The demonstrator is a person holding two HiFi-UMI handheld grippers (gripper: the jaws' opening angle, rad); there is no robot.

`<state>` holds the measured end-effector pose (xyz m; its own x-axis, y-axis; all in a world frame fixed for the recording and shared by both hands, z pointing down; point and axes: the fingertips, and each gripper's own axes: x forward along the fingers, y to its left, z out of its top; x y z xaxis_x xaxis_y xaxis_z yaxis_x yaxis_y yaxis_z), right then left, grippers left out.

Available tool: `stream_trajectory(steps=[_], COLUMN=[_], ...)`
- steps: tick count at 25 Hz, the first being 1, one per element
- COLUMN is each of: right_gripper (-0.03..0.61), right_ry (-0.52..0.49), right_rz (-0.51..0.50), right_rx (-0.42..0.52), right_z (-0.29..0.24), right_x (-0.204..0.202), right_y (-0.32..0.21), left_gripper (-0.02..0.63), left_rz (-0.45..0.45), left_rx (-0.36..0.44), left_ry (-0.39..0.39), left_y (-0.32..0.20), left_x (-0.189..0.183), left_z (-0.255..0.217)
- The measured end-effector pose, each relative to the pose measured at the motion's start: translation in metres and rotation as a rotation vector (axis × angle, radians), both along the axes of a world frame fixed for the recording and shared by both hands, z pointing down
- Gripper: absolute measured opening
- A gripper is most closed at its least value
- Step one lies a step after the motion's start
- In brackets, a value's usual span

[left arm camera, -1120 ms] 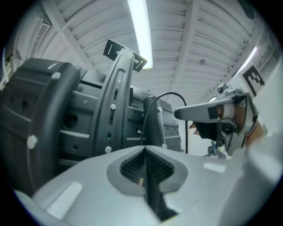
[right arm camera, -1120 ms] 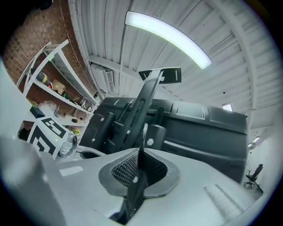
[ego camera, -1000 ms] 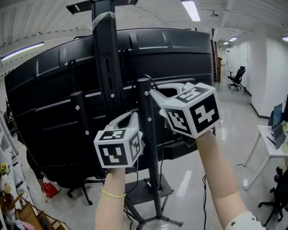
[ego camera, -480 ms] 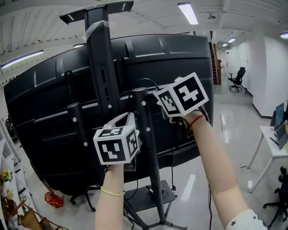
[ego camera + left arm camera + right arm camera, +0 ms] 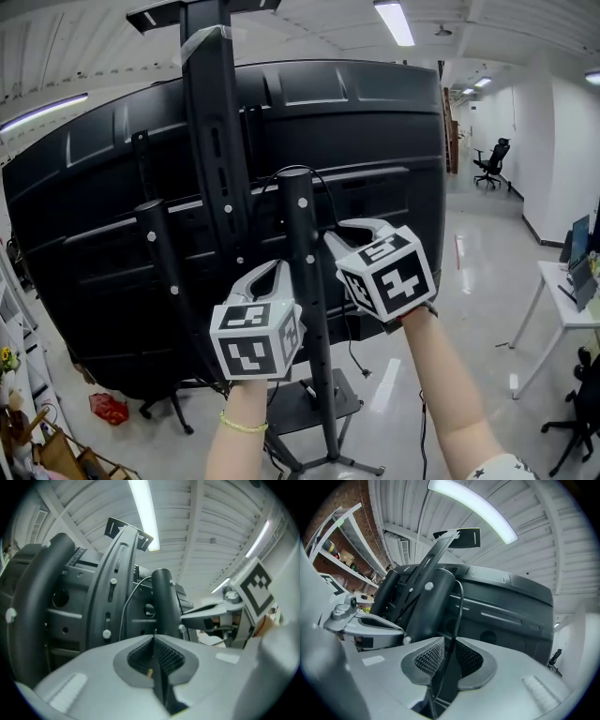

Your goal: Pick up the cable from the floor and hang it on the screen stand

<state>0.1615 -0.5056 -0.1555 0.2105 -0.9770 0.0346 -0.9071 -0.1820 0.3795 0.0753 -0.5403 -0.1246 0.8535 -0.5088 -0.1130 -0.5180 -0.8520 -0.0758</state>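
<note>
My left gripper (image 5: 153, 654) has its fingers clenched on nothing. My right gripper (image 5: 449, 657) has its fingers released; the cable (image 5: 458, 606) runs loosely between them, draped over the screen stand (image 5: 302, 262) post.

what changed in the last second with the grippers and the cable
The right gripper came down from beside the top of the black metal stand post to lower along it. Its jaws now stand apart, with the thin black cable running loose between them. The left gripper, jaws together, dropped slightly. The cable stays draped over the post's top, and the big black screen is as before.
</note>
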Motion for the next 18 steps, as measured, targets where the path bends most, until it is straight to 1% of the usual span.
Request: stream_trajectory(steps=[3,5,7,9,11,14,18], right_gripper=[0.08,0.077,0.054,0.028,0.001,0.0,-0.002], right_ry=[-0.034,-0.086,-0.15,-0.195,-0.221,-0.272,-0.332], right_rz=[0.011,-0.012,-0.046,-0.048,-0.028,-0.016,0.007], right_rx=[0.073,0.106,0.134,0.155,0.161,0.149,0.138], right_z=[0.032,0.057,0.082,0.103,0.123,0.151,0.174], right_x=[-0.009,-0.019,-0.031,-0.038,-0.043,-0.05,-0.052], right_y=[0.017,0.028,0.038,0.046,0.054,0.064,0.074], left_gripper=[0.008,0.008,0.008,0.008,0.008,0.008,0.008], left_rz=[0.014,0.02,0.022,0.02,0.022,0.019,0.014], left_rx=[-0.032,-0.05,-0.063,-0.08,-0.112,-0.153,-0.169], left_ry=[0.03,0.038,0.032,0.016,0.01,0.01,-0.02], left_y=[0.008,0.016,0.024,0.03,0.035,0.04,0.042], left_x=[-0.01,-0.015,-0.019,-0.022,-0.026,-0.032,-0.035], left_z=[0.022,0.039,0.058,0.078,0.097,0.121,0.14])
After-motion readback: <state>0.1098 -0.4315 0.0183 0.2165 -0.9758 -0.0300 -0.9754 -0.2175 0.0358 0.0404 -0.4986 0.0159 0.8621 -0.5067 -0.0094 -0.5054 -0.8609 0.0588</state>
